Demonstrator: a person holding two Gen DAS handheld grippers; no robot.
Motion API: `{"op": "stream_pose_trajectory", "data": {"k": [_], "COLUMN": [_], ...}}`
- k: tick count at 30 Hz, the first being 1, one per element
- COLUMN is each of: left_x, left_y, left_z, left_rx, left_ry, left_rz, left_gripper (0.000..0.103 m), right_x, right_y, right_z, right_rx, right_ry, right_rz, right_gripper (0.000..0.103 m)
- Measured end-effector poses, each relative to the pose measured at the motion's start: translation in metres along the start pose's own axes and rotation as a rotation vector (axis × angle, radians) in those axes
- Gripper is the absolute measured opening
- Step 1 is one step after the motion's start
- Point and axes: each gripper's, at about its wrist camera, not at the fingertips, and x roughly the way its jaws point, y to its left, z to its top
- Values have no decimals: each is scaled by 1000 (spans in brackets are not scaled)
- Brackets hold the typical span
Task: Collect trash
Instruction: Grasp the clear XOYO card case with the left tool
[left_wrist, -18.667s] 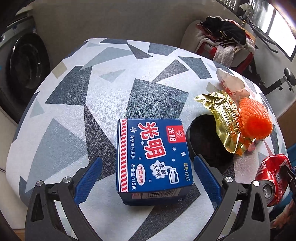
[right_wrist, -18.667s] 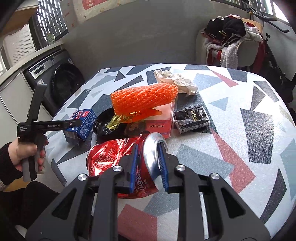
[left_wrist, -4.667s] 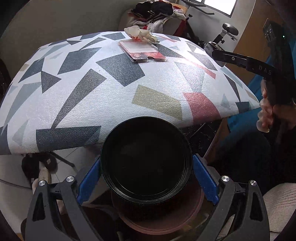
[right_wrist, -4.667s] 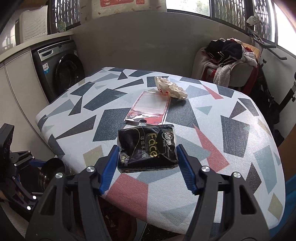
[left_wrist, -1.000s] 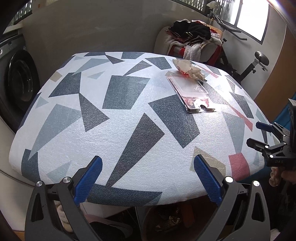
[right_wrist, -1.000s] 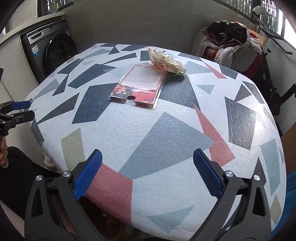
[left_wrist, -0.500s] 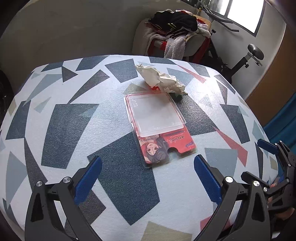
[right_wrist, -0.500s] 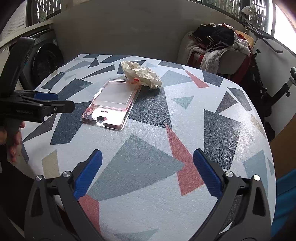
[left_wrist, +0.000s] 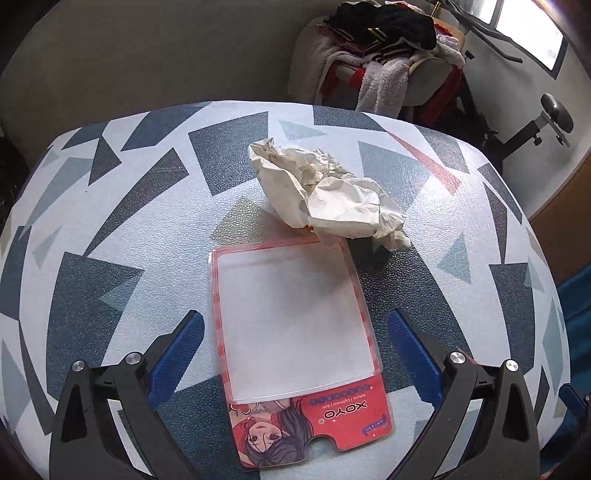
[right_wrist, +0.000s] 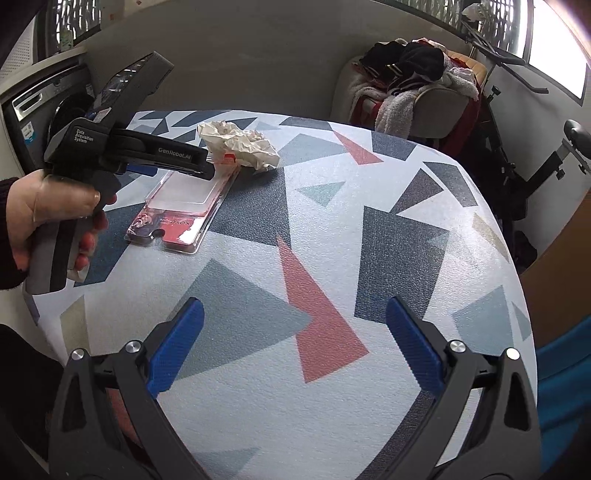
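Left hand-held gripper closes in on the plastic pack!
Counter (left_wrist: 110, 229) nearly cleared; left hand-held gripper (left_wrist: 295, 354), jaws apart, now straddles the pack (left_wrist: 295, 332) at frame centre, crumpled paper (left_wrist: 325, 195) above. Right hand-held gripper (right_wrist: 293, 347) wide apart, empty.

Crumpled paper (left_wrist: 325, 195) lies behind the blister pack (left_wrist: 295, 332) on the table (left_wrist: 110, 221).

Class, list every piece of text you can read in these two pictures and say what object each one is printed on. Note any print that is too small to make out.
"XOYO": on the red card of the plastic blister pack, seen upside down.
"GenRobot.AI": on the side of the left gripper.
"Data Acquisition System": on the same gripper's body, nearer the hand.
Small lines beside "XOYO" and a blue label at the card's edge: too small to read.
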Motion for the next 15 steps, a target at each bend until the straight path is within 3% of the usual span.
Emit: {"op": "stream_pose_trajectory", "data": {"k": [9,15], "left_x": [17,-12], "left_y": [-1,13], "left_z": [-9,-25], "left_rx": [15,28], "left_ry": [17,-13], "left_rz": [26,-70], "left_gripper": [96,92], "right_x": [5,11], "right_y": [-3,-2], "right_z": [0,12], "right_rx": [8,13], "right_ry": [14,3], "right_rz": [-2,46], "right_gripper": [97,97]}}
